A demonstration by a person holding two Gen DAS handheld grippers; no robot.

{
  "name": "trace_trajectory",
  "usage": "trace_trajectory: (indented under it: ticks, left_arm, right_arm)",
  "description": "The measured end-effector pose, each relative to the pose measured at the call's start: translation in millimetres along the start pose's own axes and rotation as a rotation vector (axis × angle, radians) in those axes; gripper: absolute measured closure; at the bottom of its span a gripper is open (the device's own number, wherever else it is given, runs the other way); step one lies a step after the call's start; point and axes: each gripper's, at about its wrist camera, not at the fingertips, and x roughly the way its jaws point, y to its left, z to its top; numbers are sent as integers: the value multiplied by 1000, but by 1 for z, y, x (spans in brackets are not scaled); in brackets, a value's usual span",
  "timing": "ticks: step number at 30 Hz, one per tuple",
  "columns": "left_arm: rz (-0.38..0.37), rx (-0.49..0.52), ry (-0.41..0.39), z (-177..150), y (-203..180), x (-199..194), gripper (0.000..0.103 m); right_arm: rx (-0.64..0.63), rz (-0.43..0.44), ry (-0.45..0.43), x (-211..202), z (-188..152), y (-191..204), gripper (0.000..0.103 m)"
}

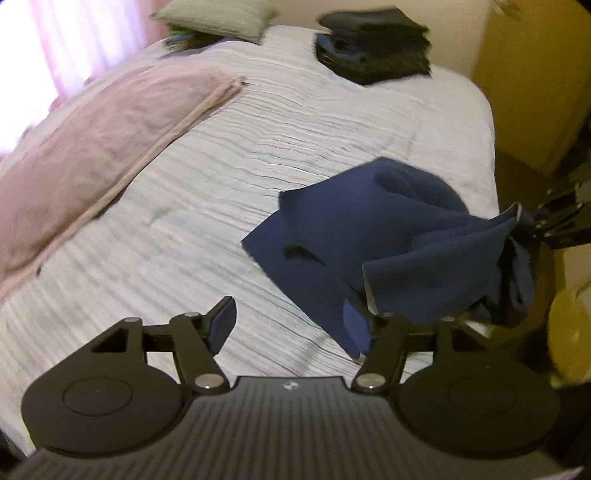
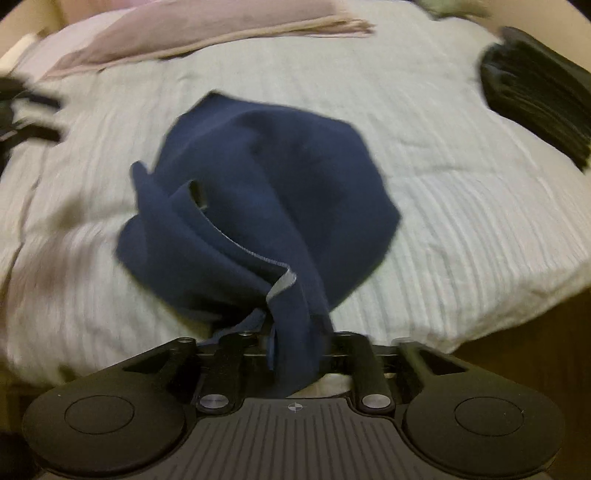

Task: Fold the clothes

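A navy blue garment (image 1: 354,236) lies crumpled on the pale ribbed bedspread (image 1: 229,177); it also shows in the right wrist view (image 2: 273,192). My left gripper (image 1: 291,325) is open above the bed, its right finger beside a fold of the garment, nothing between the fingers. My right gripper (image 2: 295,347) is shut on a bunched end of the navy garment and lifts it off the bed. The right gripper also shows at the right edge of the left wrist view (image 1: 546,225), with the cloth hanging from it.
A stack of folded dark clothes (image 1: 373,48) sits at the far corner of the bed, also in the right wrist view (image 2: 539,92). A pink blanket (image 1: 92,147) lies along the left side. A grey-green pillow (image 1: 218,14) is at the far edge. The bed's edge drops off at right.
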Motion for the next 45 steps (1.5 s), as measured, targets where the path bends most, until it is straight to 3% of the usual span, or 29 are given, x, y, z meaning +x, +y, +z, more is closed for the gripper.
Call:
trace_trajectory:
  ticks: [1,6,10,11,18,20,21,22,24,28,32,34,38,41,45]
  left_arm:
    - [-2,30,9,3,1,9,42]
    - [8,171,31,13,1,39,42]
    - [-11,260,2,17,7,54,39]
    - [-18,271,-4,17,9,58,39]
    - [-50,379,-9,-2,21,63,39]
    - [-55,397,-5,-5,24,62,39]
    - [-54,411,-8,-7,25,63,39]
    - [-52,425,-11,-10,26,63,39]
    - [-49,457,-19,-11,27,64,39]
    - [-50,572,-55,-8,23,68,36]
    - [-54,773,-121,-1,11,78,33]
    - [-51,899,-158,4,5,87,33]
    - [-18,1106,-222,14,-3,111,33]
    - [15,1172,-285,27,-8,126,33]
    - [-25,1239,-357,47,-18,132,33]
  right_arm:
    - [-14,13,-4,-4,-2,5,44]
    - [3,167,-106,-40,10,23,45]
    - [27,193,-214,-44,45,35,45]
    - [24,181,-200,-35,54,39,44]
    - [-60,163,121,83,86,69,45]
    - [-32,190,171,98,85,71,64]
    - [-17,205,193,104,84,72,97]
    - [-5,213,192,102,82,72,101]
    - [14,210,148,83,77,72,102]
    - [67,154,-38,12,62,68,102]
    - [145,56,-242,-58,45,44,102]
    - [207,12,-297,-78,35,28,102]
    - [293,1,-324,-89,21,5,102]
    - [332,5,-328,-89,14,-5,102]
    - [350,22,-332,-91,12,-20,102]
